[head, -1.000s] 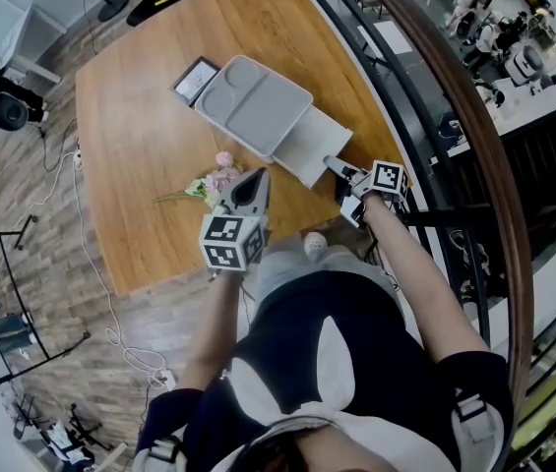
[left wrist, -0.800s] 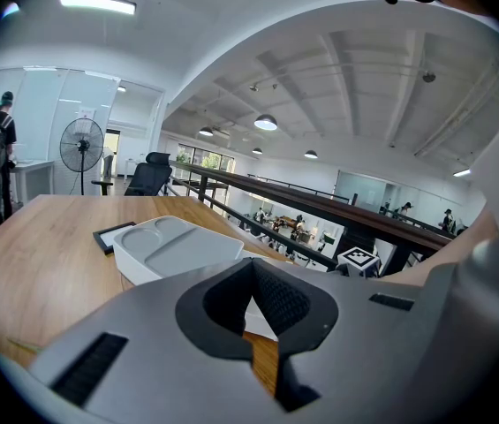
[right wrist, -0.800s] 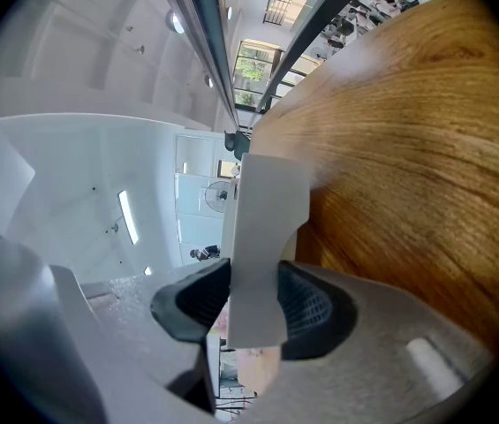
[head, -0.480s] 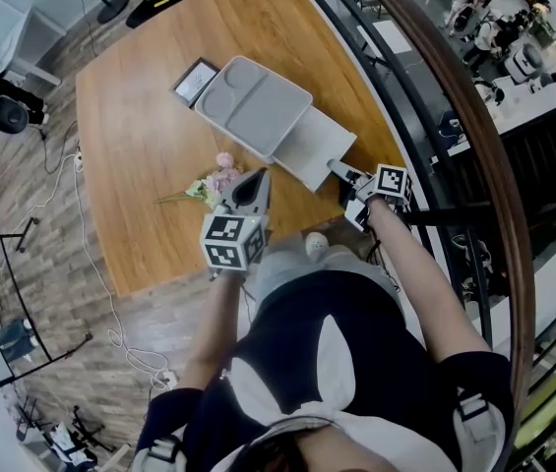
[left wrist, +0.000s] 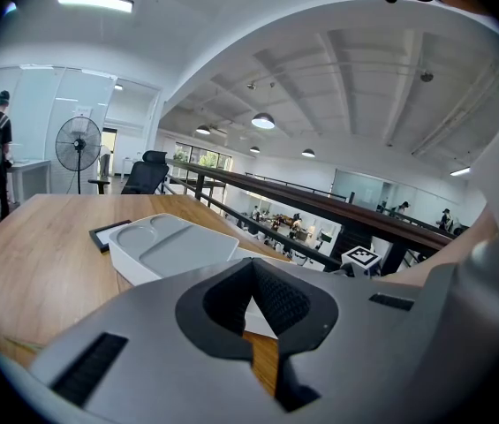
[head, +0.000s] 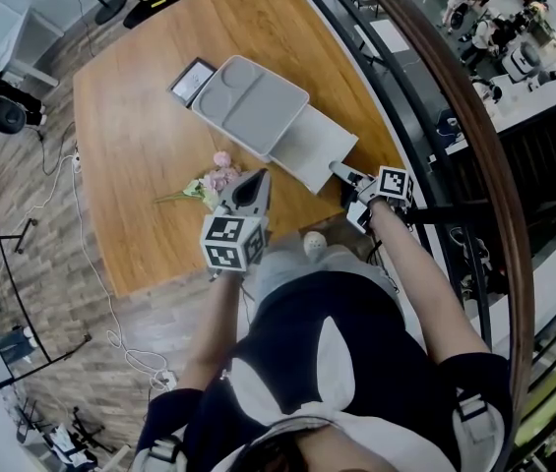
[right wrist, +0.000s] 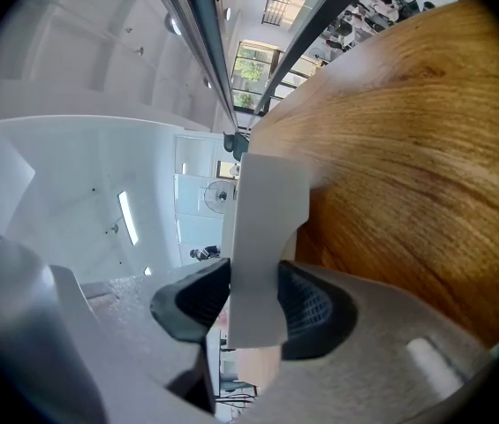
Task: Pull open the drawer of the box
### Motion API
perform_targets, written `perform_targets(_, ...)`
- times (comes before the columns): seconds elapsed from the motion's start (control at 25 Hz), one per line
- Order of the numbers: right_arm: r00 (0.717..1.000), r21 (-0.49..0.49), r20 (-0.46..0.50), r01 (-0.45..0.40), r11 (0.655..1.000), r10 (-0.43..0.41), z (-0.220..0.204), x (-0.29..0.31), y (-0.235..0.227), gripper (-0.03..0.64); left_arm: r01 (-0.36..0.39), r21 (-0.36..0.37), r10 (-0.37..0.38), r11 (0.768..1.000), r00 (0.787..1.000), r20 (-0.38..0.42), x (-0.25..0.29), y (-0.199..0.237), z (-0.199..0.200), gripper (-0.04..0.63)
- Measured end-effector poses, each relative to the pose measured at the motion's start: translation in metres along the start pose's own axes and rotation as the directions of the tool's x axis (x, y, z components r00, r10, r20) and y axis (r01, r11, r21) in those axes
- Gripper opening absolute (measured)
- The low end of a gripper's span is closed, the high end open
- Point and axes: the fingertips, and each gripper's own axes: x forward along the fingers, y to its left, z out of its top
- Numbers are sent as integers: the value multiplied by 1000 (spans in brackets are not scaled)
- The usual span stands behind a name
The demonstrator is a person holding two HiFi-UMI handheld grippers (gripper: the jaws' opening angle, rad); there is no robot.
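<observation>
Drawer (head: 315, 144) slightly further out, right tool (head: 338, 170) clamped

Wooden table (head: 130, 136), grain bare over most of the top. Pink flower sprig (head: 216, 177) lying flat near the front edge, green stems toward the left. Flat dark-framed panel (head: 191, 79) lying on the far part of the top. Dark curved railing (head: 435, 116) just beyond the right edge. Standing fan (left wrist: 79, 145) and black office chair (left wrist: 147, 173) past the far end. White cable (head: 81, 224) trailing over the plank floor at left.
</observation>
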Motion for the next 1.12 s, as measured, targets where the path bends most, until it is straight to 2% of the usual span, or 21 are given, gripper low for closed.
perform_targets(0.6,1000,-18,-10,10,1000,-10,1,0,-7,178,1,-1,-1,1000,1000,-5,4,-4,-2,17)
perform_targets(0.88,998,-136,-53,39,990,-47,-4,-4,7,256,3,5,-2,1000,1000,-27,3,-8,-5,17)
perform_targets(1.12,992,-324,-36,102,940,-120,-3,-14,19,272,-4,2,4,1000,1000,-7,6,-3,-3,17)
